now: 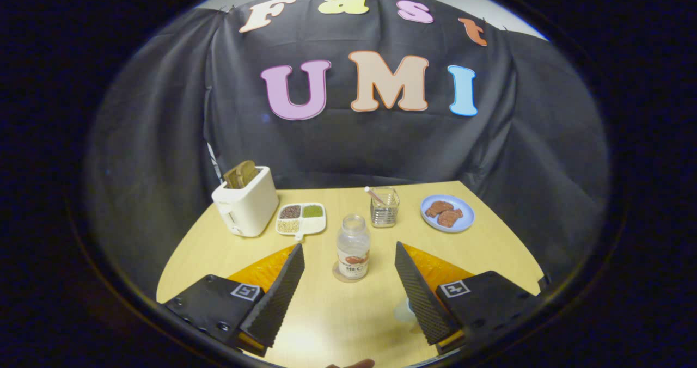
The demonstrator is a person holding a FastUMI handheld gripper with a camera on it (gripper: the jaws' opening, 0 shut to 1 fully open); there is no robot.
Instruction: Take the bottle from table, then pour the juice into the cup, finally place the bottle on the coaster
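Two ribbed black fingers (283,294) of the gripper (348,289) stand spread wide over the pale wooden table (326,324), pressing on nothing. Beside the right finger, low and partly hidden by it, sits a small pale translucent thing that may be the cup (404,309); too little of it shows to be sure.

Just ahead of the fingertips, in line with the gap between them, the bottle (353,246) stands upright on the round coaster (338,275), whose rim shows around its base. It is clear with a printed label low on the body, has no cap on its mouth, and looks nearly drained, so I judge the pour done and the bottle already set down, with the jaws released.

As for handling, it seems light, smooth, and rigid; whether it is glass or plastic I cannot tell. Being light and tall, it would tip easily from a sideways nudge. The best hold would be across the labelled lower body, where the wall is straight and the ribbed pads can bite, rather than at the narrower neck.

Beyond it stand a clear holder (385,209) with a stick in it, a divided dish (300,219) of seeds or grains, a white toaster (246,200) holding bread, and a blue plate (447,213) of brown pieces.
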